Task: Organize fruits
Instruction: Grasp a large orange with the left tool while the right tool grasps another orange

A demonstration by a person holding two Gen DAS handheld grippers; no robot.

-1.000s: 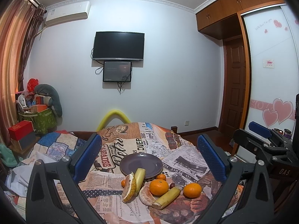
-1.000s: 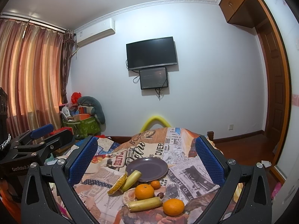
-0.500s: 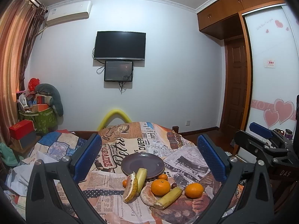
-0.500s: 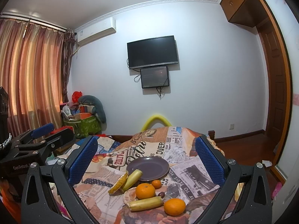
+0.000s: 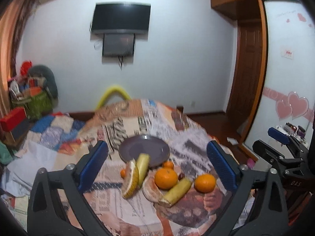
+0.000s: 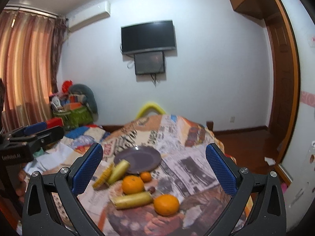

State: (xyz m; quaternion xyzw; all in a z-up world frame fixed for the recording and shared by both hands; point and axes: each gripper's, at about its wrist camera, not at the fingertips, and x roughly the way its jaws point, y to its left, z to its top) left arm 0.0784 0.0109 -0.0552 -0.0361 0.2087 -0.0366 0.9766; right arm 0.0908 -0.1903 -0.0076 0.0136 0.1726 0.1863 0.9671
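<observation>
A dark purple plate [image 5: 144, 150] [image 6: 137, 158] lies empty on a newspaper-print cloth. In front of it lie two large oranges [image 5: 166, 178] [image 5: 205, 182], a small mandarin [image 5: 168, 164], two banana pieces [image 5: 142, 165] [image 5: 175, 191], a pomelo wedge [image 5: 130, 181] and a peeled segment [image 5: 151, 188]. The same fruit shows in the right wrist view: oranges [image 6: 132, 184] [image 6: 166, 204], banana [image 6: 133, 199]. My left gripper [image 5: 157, 167] is open and empty above the fruit. My right gripper [image 6: 153, 170] is open and empty too.
The right gripper shows at the right edge of the left view [image 5: 283, 153]; the left gripper shows at the left of the right view [image 6: 29, 137]. A patchwork blanket [image 5: 53, 129] lies left of the cloth. A basket of clutter [image 6: 72, 110] stands by the wall.
Both views have dropped and moved closer to the fruit; the plate and fruit look larger. Both grippers stay open.
</observation>
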